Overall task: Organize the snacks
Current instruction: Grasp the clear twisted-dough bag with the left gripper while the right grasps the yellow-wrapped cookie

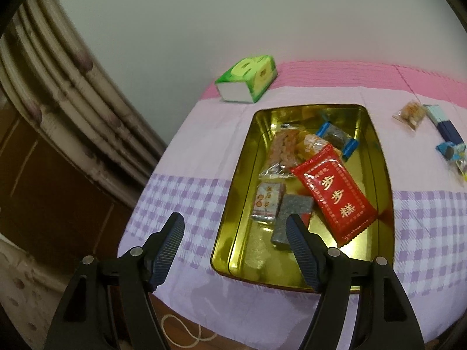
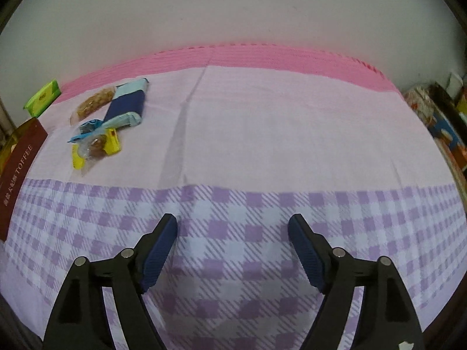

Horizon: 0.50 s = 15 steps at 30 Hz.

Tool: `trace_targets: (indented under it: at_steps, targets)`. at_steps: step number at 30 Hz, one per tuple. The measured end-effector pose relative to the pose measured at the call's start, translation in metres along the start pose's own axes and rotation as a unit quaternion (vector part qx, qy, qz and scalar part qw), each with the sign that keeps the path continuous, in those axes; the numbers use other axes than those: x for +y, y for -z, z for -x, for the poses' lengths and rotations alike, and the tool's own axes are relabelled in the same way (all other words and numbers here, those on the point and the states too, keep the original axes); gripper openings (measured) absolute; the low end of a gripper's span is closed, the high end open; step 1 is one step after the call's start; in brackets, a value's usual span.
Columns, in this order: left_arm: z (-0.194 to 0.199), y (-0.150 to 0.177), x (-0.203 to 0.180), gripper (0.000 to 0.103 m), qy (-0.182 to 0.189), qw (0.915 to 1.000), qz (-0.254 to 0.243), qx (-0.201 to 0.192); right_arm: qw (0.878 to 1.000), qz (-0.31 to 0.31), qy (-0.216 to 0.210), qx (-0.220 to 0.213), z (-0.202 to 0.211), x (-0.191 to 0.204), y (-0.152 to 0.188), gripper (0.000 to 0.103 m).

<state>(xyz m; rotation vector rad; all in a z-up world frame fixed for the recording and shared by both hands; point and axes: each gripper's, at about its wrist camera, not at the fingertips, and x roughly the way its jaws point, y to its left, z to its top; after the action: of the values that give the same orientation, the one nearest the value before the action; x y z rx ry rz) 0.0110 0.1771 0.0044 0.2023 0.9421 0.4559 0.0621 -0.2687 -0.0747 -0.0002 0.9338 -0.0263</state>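
A gold tin (image 1: 379, 157) lies open on the table and holds several wrapped snacks, among them a red packet (image 1: 335, 195) and a grey bar (image 1: 287, 218). My left gripper (image 1: 235, 221) hangs open over the tin's near left corner, with nothing between its fingers. Loose snacks lie on the cloth to the right of the tin: a clear nut packet (image 1: 410, 113) and a blue bar (image 1: 443, 127). In the right wrist view the same pile sits far left: the blue bar (image 2: 125, 102), the nut packet (image 2: 93, 103) and a yellow-wrapped sweet (image 2: 97, 145). My right gripper (image 2: 232, 223) is open and empty above bare checked cloth.
A green tissue pack (image 1: 248, 78) lies at the table's far left by the wall. The tin's dark red side (image 2: 20, 172) shows at the left edge of the right wrist view. Curtains (image 1: 58, 93) hang left of the table. Boxes (image 2: 446, 122) stand past the table's right end.
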Motion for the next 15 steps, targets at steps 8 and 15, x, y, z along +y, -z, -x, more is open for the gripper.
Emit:
trace_targets:
  at_steps: [8, 15]
  targets:
    - [0.03, -0.021, -0.038, 0.074, 0.094, 0.9917, -0.083, -0.029, 1.0, -0.017, -0.021, -0.011, 0.008, -0.013, 0.005, 0.094]
    - [0.036, -0.075, -0.116, 0.074, 0.234, 0.9516, -0.196, -0.035, 0.999, -0.021, -0.044, -0.016, 0.006, -0.012, 0.007, 0.1]
